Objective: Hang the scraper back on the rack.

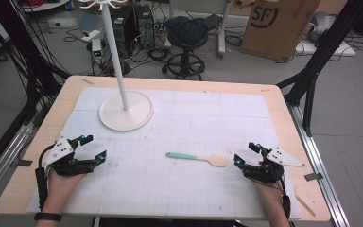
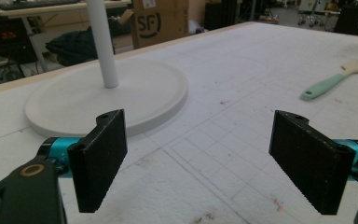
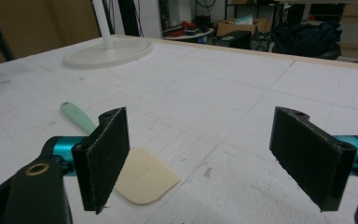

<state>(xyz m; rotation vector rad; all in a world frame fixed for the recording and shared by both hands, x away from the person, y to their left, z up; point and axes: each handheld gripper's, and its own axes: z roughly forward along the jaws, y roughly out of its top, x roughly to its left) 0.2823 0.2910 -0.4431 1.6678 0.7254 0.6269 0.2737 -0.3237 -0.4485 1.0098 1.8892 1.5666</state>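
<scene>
A spatula with a mint-green handle and a cream blade lies flat on the white mat, right of centre. In the right gripper view the spatula lies partly behind my left jaw. My right gripper rests on the mat just right of the blade, open and holding nothing. My left gripper sits at the mat's left side, open and holding nothing. From the left gripper view the spatula is far off at the right. A white stand with a round base and tall pole rises at the back left.
The white gridded mat covers most of the wooden table. Beyond the table stand a black stool, a cardboard box and cables on the floor. Black frame legs flank the right side.
</scene>
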